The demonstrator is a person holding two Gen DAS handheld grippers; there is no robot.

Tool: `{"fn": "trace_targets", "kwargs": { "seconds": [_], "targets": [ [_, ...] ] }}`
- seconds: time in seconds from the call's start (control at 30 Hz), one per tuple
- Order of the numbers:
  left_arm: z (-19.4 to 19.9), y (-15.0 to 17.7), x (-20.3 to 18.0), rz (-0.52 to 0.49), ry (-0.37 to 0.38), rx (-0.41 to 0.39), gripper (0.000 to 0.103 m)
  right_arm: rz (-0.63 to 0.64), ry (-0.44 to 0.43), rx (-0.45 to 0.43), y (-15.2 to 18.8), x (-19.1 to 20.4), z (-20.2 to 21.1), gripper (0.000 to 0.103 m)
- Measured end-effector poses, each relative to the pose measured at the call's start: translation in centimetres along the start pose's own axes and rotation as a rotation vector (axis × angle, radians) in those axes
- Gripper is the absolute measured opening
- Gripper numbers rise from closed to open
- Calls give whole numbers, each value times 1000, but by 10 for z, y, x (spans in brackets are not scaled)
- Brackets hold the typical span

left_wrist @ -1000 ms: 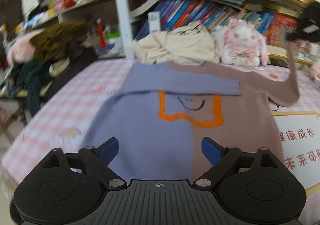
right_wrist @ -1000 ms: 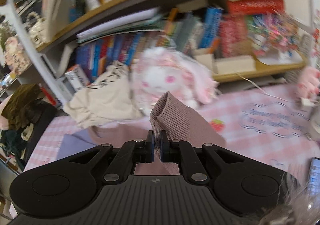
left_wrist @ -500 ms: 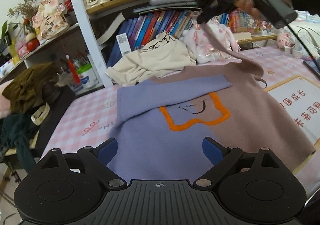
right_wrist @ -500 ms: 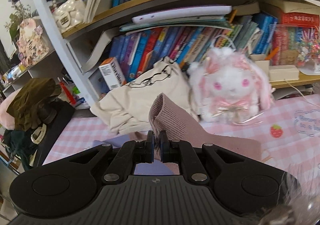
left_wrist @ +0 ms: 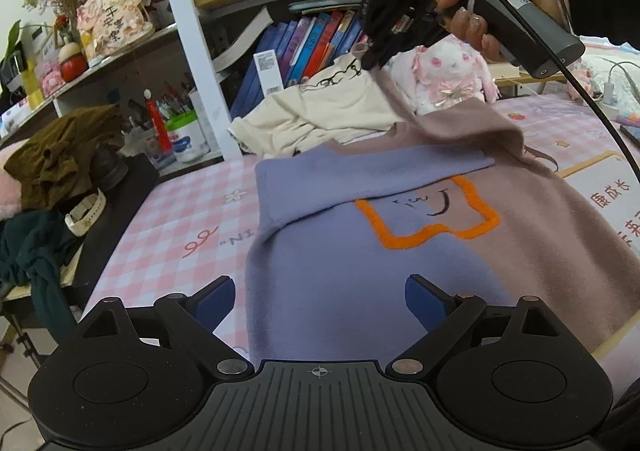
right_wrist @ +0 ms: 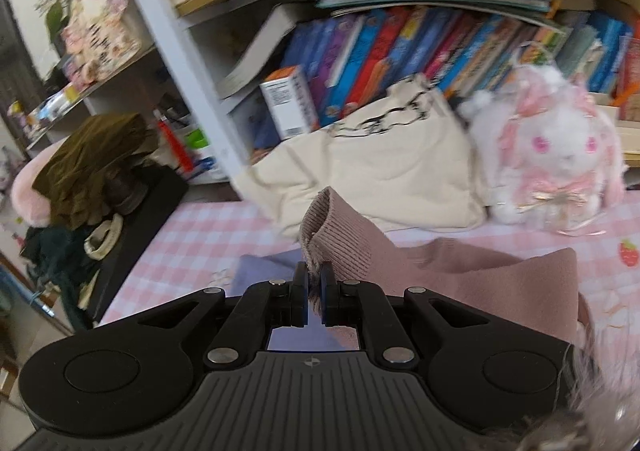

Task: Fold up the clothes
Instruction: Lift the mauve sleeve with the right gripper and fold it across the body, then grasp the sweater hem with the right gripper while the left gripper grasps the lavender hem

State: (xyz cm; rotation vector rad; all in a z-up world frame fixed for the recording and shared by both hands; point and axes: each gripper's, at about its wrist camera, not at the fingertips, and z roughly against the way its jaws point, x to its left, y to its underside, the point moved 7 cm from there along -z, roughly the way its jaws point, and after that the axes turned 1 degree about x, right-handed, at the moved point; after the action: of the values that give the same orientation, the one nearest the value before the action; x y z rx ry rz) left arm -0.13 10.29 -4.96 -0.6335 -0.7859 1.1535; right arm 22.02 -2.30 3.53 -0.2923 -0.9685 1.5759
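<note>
A two-tone sweater (left_wrist: 360,263), lavender on the left and mauve on the right with an orange outline, lies flat on the pink checked bed. Its lavender sleeve (left_wrist: 372,175) is folded across the chest. My right gripper (right_wrist: 314,285) is shut on the ribbed cuff of the mauve sleeve (right_wrist: 336,239) and holds it up in the air over the sweater's far edge; it also shows in the left wrist view (left_wrist: 384,47). My left gripper (left_wrist: 320,301) is open and empty, low over the sweater's hem.
A cream garment (left_wrist: 320,111) and a pink plush rabbit (left_wrist: 452,75) sit at the back against the bookshelf (left_wrist: 320,23). Dark clothes and a watch (left_wrist: 86,211) are piled on a black stand at the left. A printed card (left_wrist: 608,203) lies at the right.
My right gripper has carried the mauve sleeve cuff leftward over the sweater's top. My left gripper stays open and has drawn back slightly to the left.
</note>
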Motion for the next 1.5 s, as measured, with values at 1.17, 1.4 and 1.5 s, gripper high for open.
{"fn": "trace_targets", "kwargs": {
  "seconds": [1.17, 1.4, 1.5],
  "targets": [
    [-9, 10, -10, 15, 102, 82, 95, -22, 85, 153, 145, -60, 97, 58],
    [1, 24, -8, 35, 102, 127, 96, -171, 170, 195, 222, -92, 148, 58],
    [5, 33, -5, 48, 105, 161, 96, -167, 224, 186, 241, -97, 165, 58]
  ]
}}
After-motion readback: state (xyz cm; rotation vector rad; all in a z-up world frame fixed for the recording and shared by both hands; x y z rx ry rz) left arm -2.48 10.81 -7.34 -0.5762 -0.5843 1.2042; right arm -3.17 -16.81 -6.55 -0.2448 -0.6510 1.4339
